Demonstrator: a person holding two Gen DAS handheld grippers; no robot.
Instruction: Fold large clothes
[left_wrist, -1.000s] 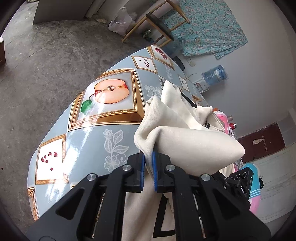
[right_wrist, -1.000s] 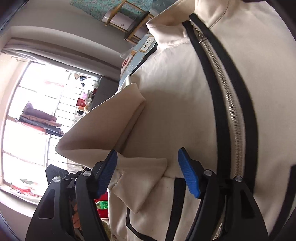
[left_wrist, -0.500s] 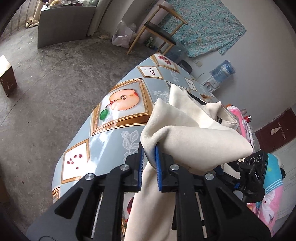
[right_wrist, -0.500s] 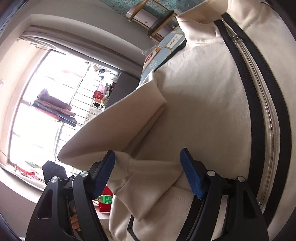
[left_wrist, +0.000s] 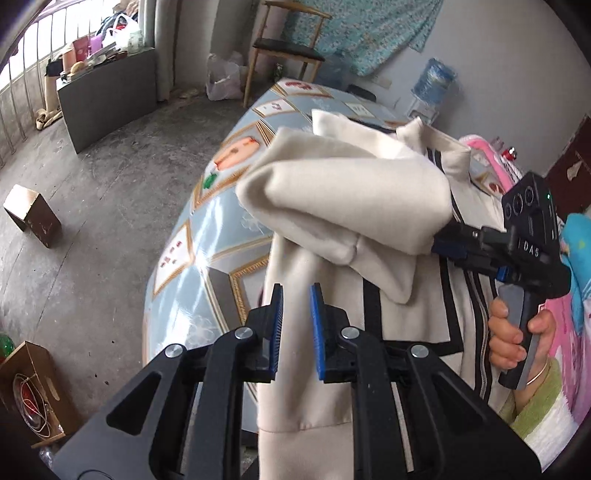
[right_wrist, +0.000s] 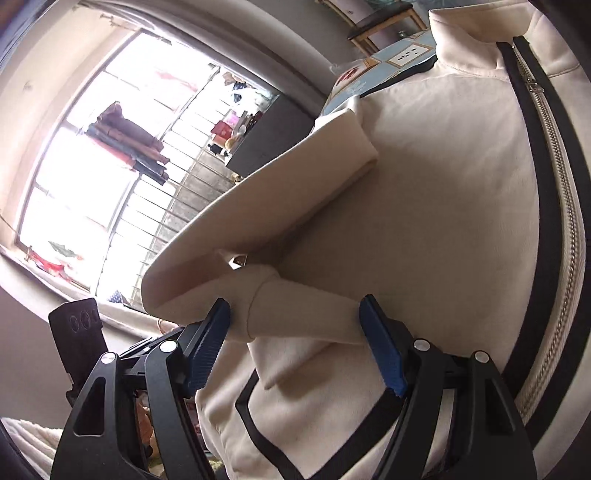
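left gripper (left_wrist: 296, 325): jaws narrowly apart, empty, just opened | right gripper (right_wrist: 295, 343): jaws wide around sleeve (right_wrist: 295, 314), contact unclear

The cream jacket (left_wrist: 343, 199) hid most of the bench (left_wrist: 207, 229); its hem ran off the frame's bottom.

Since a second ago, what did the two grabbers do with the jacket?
The left gripper let go of the cream jacket's sleeve; its jaws have just been opening, stand slightly apart with nothing between them, and it drew back. The right gripper keeps its wide hold on the sleeve cuff. The jacket still lies on the fruit-print tablecloth.
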